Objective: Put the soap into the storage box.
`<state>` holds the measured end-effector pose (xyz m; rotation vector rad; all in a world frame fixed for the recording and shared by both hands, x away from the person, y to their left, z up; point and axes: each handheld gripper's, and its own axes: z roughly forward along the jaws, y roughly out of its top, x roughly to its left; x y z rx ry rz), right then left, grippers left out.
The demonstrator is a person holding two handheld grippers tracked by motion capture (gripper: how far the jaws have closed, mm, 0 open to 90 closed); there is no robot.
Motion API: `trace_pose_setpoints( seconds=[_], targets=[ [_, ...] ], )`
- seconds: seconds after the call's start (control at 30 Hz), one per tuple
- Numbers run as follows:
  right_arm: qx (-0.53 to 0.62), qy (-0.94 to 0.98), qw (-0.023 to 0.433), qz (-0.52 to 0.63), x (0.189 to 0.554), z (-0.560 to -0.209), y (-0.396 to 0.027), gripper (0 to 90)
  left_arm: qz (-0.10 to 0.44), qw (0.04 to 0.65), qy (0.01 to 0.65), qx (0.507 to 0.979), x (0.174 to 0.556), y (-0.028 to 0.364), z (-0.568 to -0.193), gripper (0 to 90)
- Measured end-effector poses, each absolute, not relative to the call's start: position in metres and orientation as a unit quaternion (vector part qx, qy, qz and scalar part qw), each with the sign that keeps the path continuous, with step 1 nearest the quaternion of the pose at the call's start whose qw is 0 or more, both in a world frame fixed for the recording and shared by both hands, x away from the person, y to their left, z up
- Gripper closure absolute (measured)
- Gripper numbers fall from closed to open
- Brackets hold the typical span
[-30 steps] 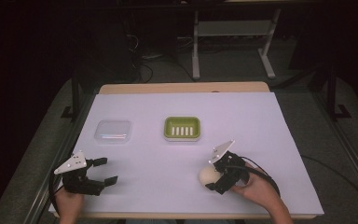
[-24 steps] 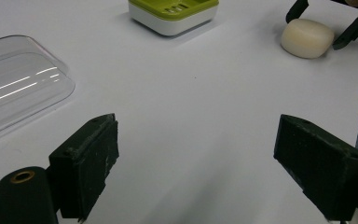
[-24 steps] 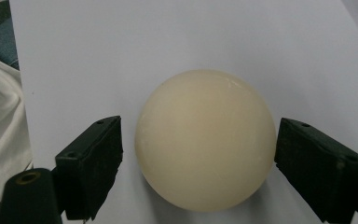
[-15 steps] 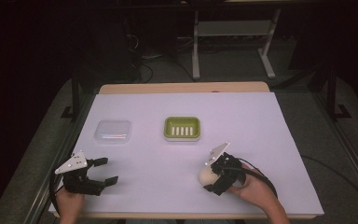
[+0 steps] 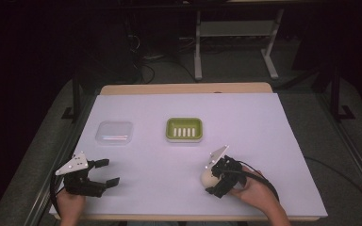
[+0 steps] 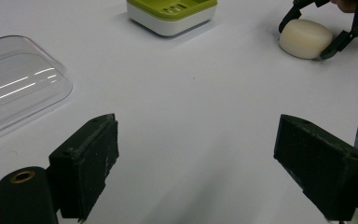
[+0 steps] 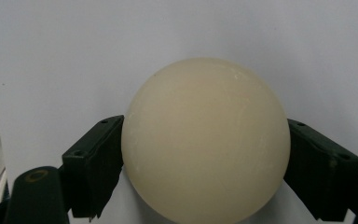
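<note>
High view: the right gripper (image 5: 215, 178) half hides a cream soap bar (image 5: 208, 175) near the table's front edge. Left gripper view: the left gripper (image 6: 205, 177) gapes wide, with a glossy clear lid (image 6: 14, 79) cut off at the frame's edge. Right gripper view: both jaws flank the smooth, rounded bar.

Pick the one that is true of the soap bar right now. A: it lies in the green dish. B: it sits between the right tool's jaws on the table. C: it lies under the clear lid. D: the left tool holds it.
B: the soap sits between the right tool's jaws, which press its sides, apart from the dish and lid.
</note>
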<state>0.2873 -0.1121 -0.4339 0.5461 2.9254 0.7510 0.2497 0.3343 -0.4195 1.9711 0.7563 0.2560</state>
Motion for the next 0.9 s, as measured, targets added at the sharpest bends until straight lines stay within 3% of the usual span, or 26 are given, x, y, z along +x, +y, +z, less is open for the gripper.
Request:
trace_pose_setpoints(
  seconds=[0.9],
  targets=[
    [0.175,0.954,0.045,0.24,0.2853,-0.4335,-0.1118,23.7,0.105,0.488,0.311,0.809,0.2496,0.3335,-0.4192,13.2]
  ],
)
